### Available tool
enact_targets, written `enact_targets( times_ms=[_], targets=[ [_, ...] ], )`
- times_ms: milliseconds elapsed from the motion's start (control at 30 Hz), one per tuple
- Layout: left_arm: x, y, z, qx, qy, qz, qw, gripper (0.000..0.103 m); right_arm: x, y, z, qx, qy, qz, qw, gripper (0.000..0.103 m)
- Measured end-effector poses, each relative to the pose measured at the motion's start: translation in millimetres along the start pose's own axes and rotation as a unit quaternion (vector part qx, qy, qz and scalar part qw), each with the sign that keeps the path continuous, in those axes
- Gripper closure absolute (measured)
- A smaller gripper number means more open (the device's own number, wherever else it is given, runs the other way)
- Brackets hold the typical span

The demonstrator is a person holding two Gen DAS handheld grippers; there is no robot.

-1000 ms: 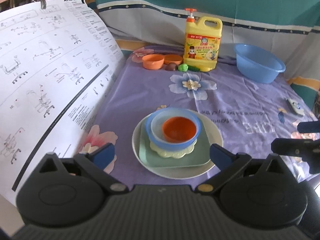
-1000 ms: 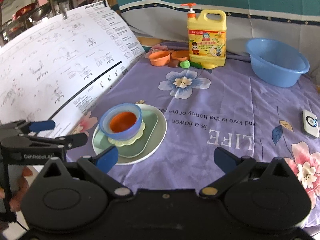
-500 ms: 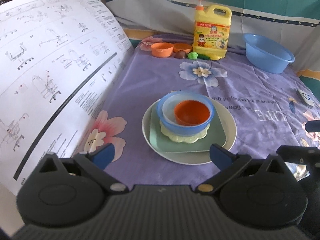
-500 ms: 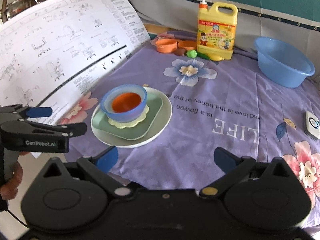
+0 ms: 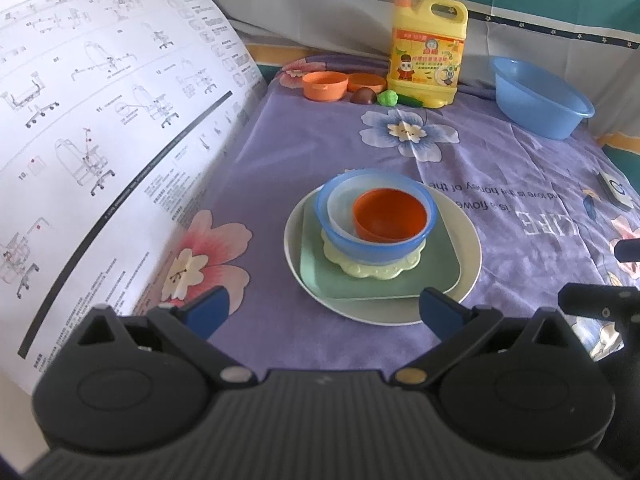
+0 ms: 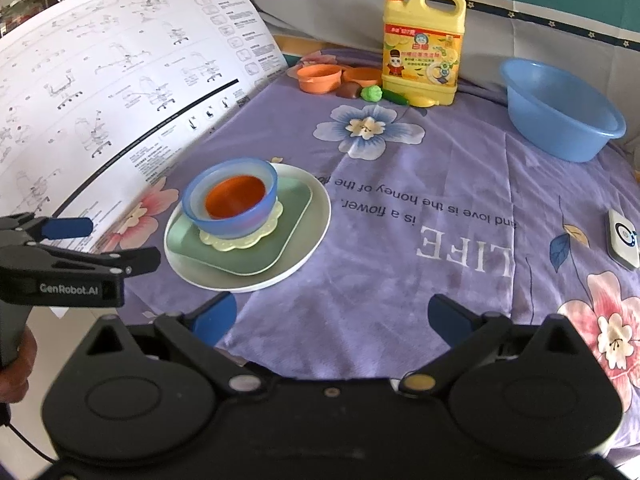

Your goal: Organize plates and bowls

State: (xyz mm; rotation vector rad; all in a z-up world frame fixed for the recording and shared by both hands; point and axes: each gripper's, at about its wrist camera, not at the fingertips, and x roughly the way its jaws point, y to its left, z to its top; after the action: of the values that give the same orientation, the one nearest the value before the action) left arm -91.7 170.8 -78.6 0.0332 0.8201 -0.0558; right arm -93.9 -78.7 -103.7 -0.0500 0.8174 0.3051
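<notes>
A purple flowered cloth (image 6: 400,184) is spread over the table. At its far edge a yellow detergent bottle (image 6: 421,44) is seen upright, with 2 small orange cups (image 6: 319,78) and a green ball (image 6: 372,93) just beside it on the left. A blue basin (image 6: 560,110) is placed at the far right, well apart from the stack. A large white instruction sheet (image 5: 100,128) is leaned along the left side and partly covers the cloth there. A small white device (image 6: 622,238) is laid near the right edge.

The stack is found in the near left part of the cloth: a round white plate (image 5: 468,240) at the bottom, a green square plate (image 5: 440,272) on it, a pale yellow scalloped dish (image 5: 360,268), then a blue bowl (image 5: 376,248) with an orange bowl (image 5: 390,216) nested inside (all mouths are turned up). The long side of the green plate is seen running roughly left to right in the left wrist view.

The left gripper (image 5: 320,308) is held spread wide and nothing is gripped; the near rim of the stack is seen between its fingers. The right gripper (image 6: 332,314) is spread wide too, with only cloth between its fingers.
</notes>
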Motion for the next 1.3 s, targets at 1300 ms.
enact_targets(
  times_ms=[1300],
  targets=[
    [5.8, -1.6, 3.4, 0.008, 0.005, -0.008, 0.9999, 0.0, 4.6, 0.7, 2.1, -0.007, 0.01, -0.003, 1.0, 0.0]
  ],
)
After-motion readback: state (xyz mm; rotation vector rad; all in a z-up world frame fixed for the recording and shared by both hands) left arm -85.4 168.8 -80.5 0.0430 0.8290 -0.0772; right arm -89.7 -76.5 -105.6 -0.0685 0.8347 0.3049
